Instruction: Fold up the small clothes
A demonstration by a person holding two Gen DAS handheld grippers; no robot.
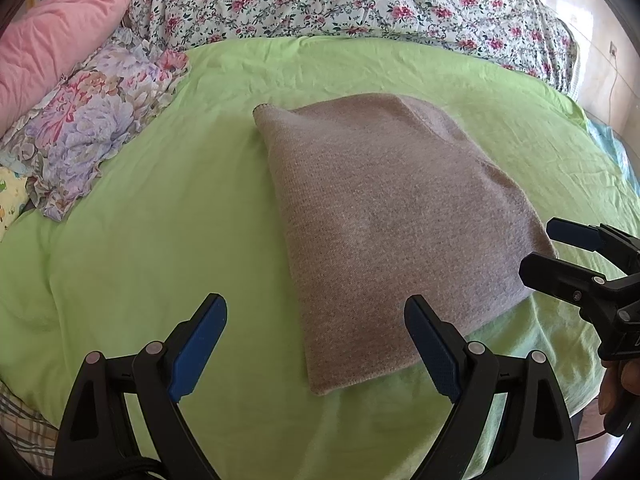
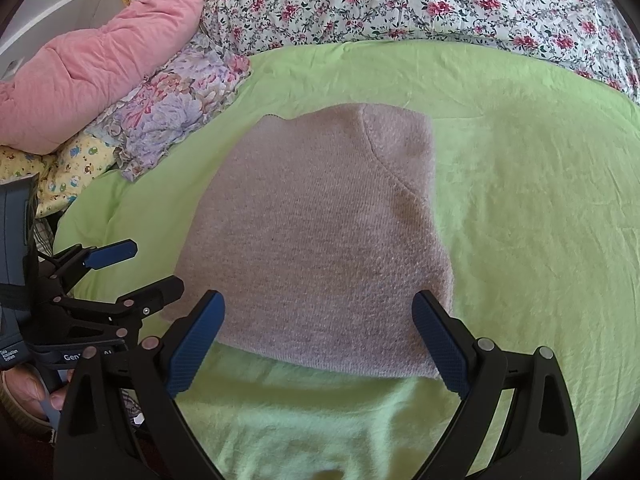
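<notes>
A beige knit garment (image 1: 380,216) lies folded into a rough rectangle on the green bedsheet (image 1: 160,220); in the right wrist view the knit garment (image 2: 320,240) shows a sleeve seam near its far right corner. My left gripper (image 1: 316,344) stands open just in front of the garment's near left corner, with nothing between its fingers. My right gripper (image 2: 318,340) is open too, straddling the garment's near edge from above without holding it. The right gripper (image 1: 548,248) shows at the garment's right corner in the left wrist view, and the left gripper (image 2: 140,268) appears at the left of the right wrist view.
A floral quilt (image 1: 360,0) is heaped along the far side of the bed. A pink duvet (image 1: 60,28) and a purple flowered pillow (image 1: 92,120) lie at the far left. The green sheet (image 2: 540,200) is bare to the right of the garment. A hand (image 2: 28,392) holds the left gripper's handle.
</notes>
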